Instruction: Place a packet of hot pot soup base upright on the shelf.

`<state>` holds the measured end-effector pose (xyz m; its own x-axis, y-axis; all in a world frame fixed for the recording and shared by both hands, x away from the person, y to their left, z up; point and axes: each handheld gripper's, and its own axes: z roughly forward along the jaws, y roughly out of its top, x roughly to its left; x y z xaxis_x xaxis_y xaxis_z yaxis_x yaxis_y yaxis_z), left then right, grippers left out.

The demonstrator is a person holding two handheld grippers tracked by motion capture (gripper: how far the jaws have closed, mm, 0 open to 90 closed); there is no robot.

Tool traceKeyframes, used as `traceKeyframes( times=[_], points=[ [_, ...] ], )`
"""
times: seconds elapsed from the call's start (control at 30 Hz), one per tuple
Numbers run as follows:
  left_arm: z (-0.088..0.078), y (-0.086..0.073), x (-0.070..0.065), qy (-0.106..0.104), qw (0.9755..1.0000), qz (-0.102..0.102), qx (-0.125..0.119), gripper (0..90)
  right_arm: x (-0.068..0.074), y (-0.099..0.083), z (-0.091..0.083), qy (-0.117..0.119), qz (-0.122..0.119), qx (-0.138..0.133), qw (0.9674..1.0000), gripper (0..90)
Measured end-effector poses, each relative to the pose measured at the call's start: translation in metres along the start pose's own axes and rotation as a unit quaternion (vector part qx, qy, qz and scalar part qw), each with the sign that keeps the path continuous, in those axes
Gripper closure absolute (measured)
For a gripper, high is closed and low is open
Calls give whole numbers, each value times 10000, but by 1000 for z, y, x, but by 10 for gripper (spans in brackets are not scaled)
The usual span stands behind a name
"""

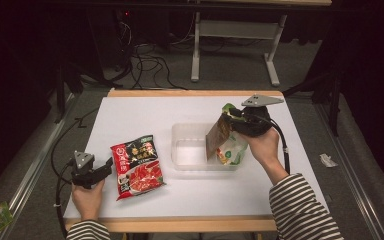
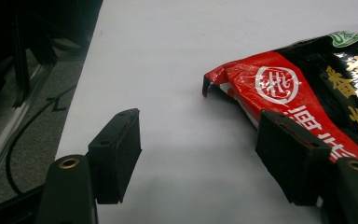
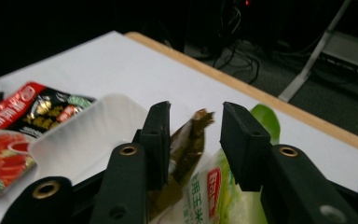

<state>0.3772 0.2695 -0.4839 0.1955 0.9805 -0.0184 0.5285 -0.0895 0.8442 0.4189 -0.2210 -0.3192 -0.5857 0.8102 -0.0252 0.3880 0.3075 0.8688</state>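
From above, on the white tabletop (image 1: pixel 130 115), a clear plastic tray (image 1: pixel 182 150) sits near the middle. The right gripper (image 1: pixel 235 120) hovers over the tray's right end, and two snack bags stand there under its fingers: a brown bag (image 1: pixel 217 135) leaning against a green and white bag (image 1: pixel 232 147). A red and black packet (image 1: pixel 137 165) lies flat just left of the tray, apart from it. The left gripper (image 1: pixel 97 170) rests near the near-left corner, close to the packet without touching it. Bare tabletop stretches along the far edge and the left side; a wooden lip marks the far and near edges.

Left gripper view: its fingers (image 2: pixel 116 154) stand wide apart over bare tabletop, nothing between them. The red and black packet (image 2: pixel 307 88) is cut off at the right, partly hidden behind the right-hand finger. The tabletop's left edge drops to dark floor.

Right gripper view: the fingers (image 3: pixel 158 140) stand apart, not pressing on anything. The brown bag's crumpled top (image 3: pixel 191 135) rises in the gap, touching or nearly touching the left-hand finger; which is hard to tell. The green and white bag (image 3: pixel 219 196) is below, its print cut off. The clear plastic tray (image 3: pixel 84 135) looks blurred at left.
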Motion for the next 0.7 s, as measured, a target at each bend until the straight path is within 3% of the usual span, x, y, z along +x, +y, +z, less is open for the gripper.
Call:
traceKeyframes(
  times=[0.33, 0.43, 0.7],
  points=[
    [1, 0, 0, -43, 10000, 25, 32, 318, -8, -3, -29, 78, 207, -357, 9991, 578],
    [0, 0, 0, -38, 10000, 22, 16, 318, -9, -6, -36, -30, 92, -471, 9988, 579],
    [1, 0, 0, -58, 10000, 38, 34, 319, -19, -25, -51, -128, 195, -642, 9977, 579]
  ],
)
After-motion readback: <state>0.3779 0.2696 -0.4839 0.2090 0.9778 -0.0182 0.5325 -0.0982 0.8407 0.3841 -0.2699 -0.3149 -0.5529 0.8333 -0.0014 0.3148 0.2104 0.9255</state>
